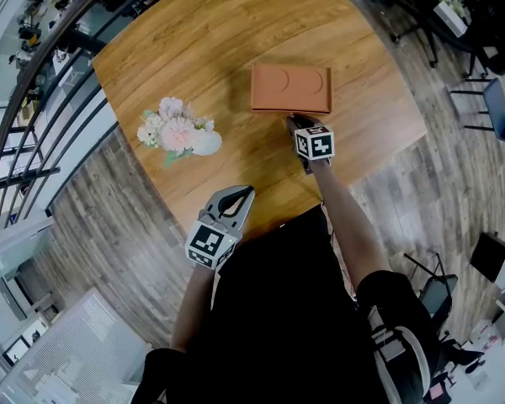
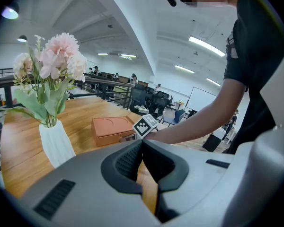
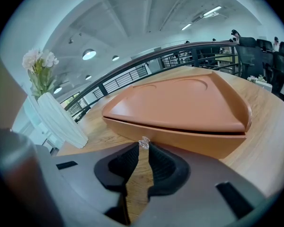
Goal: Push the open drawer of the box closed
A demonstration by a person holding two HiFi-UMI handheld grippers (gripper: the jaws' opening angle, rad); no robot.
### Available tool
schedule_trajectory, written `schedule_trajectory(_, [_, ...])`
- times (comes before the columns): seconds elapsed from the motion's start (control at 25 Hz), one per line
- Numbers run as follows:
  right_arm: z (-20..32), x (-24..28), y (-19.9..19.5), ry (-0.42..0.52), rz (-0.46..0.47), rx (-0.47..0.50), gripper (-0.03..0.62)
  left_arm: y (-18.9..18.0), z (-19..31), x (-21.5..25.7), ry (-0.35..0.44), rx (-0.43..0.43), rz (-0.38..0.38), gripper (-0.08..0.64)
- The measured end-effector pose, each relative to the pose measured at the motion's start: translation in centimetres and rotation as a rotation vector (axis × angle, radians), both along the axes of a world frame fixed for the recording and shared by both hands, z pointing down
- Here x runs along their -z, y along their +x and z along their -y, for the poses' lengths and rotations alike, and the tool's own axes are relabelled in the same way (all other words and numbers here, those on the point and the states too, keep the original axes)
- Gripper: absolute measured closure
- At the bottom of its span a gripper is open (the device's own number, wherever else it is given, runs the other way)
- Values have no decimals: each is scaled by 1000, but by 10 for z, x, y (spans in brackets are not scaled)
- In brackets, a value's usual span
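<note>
The right hand-held gripper (image 3: 143, 150), clenched and empty, is to be pressed squarely against the drawer knob (image 3: 144, 143) at frame centre, without sideways drift.

A white vase (image 2: 57, 143) of pink and white flowers (image 1: 178, 131) stands at nine o'clock on the wooden worktop (image 1: 219, 32), with a dark railing (image 3: 137, 69) beyond.

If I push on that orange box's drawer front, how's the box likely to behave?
The box looks stiff and low, so tipping seems unlikely. It sits loose on a smooth wooden table with nothing behind it, so it may slide back before the drawer closes. The small clear knob looks slippery to push on.
</note>
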State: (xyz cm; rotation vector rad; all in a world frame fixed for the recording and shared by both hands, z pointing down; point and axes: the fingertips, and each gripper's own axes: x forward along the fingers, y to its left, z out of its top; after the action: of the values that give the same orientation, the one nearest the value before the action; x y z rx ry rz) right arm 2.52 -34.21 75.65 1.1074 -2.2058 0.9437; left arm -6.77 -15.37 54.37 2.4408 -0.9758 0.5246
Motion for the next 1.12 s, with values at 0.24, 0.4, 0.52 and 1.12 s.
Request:
schedule_trajectory(0.24, [4,-1,-1,2,1,-4,511,-1,1,-2,-1,0,-1,537])
schedule_trajectory(0.4, [4,-1,-1,2,-1,-3,511,-2,0,-2,-2,1,0,537])
schedule_trajectory(0.52, [4,-2,-2,2,2,-2,511,-2,0,-2,-2,-1,0,537])
schedule_trajectory(1.12, [-18,1,19,0,-27,-11,526,6,-4,2,13,-29,-12,537])
